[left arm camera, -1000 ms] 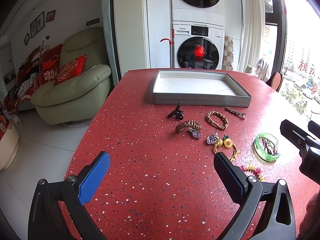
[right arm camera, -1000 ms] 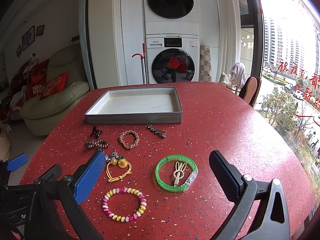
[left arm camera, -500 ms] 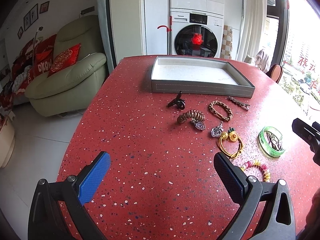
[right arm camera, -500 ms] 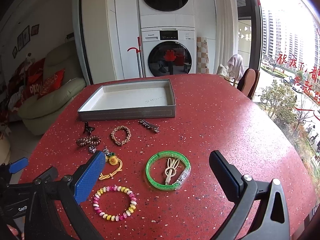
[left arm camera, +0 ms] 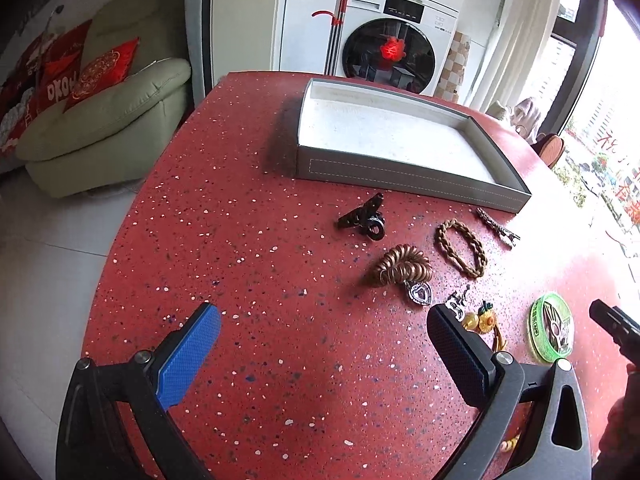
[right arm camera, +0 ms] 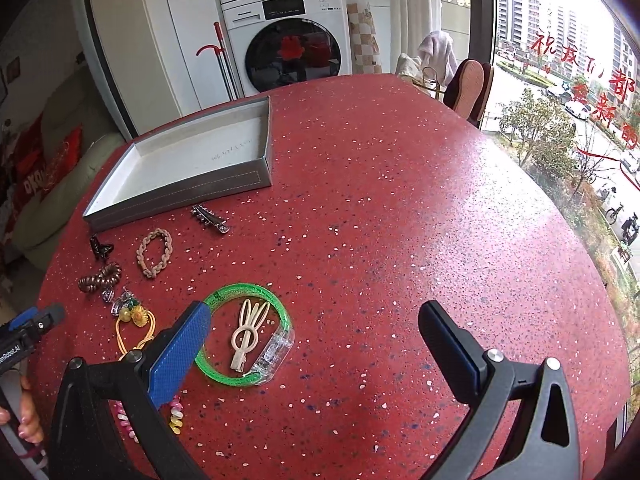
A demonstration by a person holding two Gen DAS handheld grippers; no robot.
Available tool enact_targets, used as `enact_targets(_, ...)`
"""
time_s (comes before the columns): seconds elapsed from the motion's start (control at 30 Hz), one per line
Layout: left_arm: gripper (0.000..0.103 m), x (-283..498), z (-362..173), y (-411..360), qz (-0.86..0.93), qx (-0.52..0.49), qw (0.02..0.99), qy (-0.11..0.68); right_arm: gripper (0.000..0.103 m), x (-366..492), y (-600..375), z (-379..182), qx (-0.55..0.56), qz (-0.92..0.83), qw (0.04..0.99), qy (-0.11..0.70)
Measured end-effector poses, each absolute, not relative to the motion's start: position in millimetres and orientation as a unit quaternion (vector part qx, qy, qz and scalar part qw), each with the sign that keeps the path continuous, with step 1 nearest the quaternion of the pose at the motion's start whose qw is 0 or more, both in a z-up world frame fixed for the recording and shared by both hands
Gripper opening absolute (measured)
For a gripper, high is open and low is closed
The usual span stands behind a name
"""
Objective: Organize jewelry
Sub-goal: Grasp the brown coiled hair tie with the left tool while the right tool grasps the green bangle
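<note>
Both wrist cameras look down along their fingers, close above the red speckled table (left arm camera: 248,264), facing the washing machine (right arm camera: 288,40). Both views share the grey tray (left arm camera: 404,176) and green bangle (right arm camera: 244,332).

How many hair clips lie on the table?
3: black claw clip near the tray's left corner, silver clip before the tray, cream rabbit clip inside the green bangle.

Table (right arm camera: 400,208): red, flecked white and dark. Tray (right arm camera: 180,194): grey walls with pale stitching, white lining. Bangle (right arm camera: 244,334): translucent green, clear section. Rabbit-ear clip (right arm camera: 246,334): cream. Braided bracelet (right arm camera: 155,252): tan. Coil tie (left arm camera: 404,266): bronze-brown. Claw clip (left arm camera: 362,216): black. Cord tie (right arm camera: 134,330): yellow-orange. Bead bracelet (right arm camera: 174,416): apparently pink and yellow, mostly hidden.
</note>
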State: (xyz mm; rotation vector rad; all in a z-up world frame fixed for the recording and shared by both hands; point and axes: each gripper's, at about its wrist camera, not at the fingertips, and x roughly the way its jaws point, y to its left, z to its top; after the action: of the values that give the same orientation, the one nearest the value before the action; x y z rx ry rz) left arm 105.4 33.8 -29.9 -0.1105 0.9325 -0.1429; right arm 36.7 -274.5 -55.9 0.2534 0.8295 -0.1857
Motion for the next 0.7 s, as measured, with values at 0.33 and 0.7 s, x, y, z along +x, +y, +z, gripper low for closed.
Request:
enact_targets(0.33, 0.103, 122, -35, 15, -0.085, 0.033, 0.898, 0.429, 0.103, 59, -271, -74, 0.086, -0.07, 0.884, 0.453)
enact_targets(0.7, 0.093, 134, -33, -12, -0.134, 0.088, 0.898, 0.41, 0.077, 86, -256, -80, 0.03, -0.039, 0.873, 0.485)
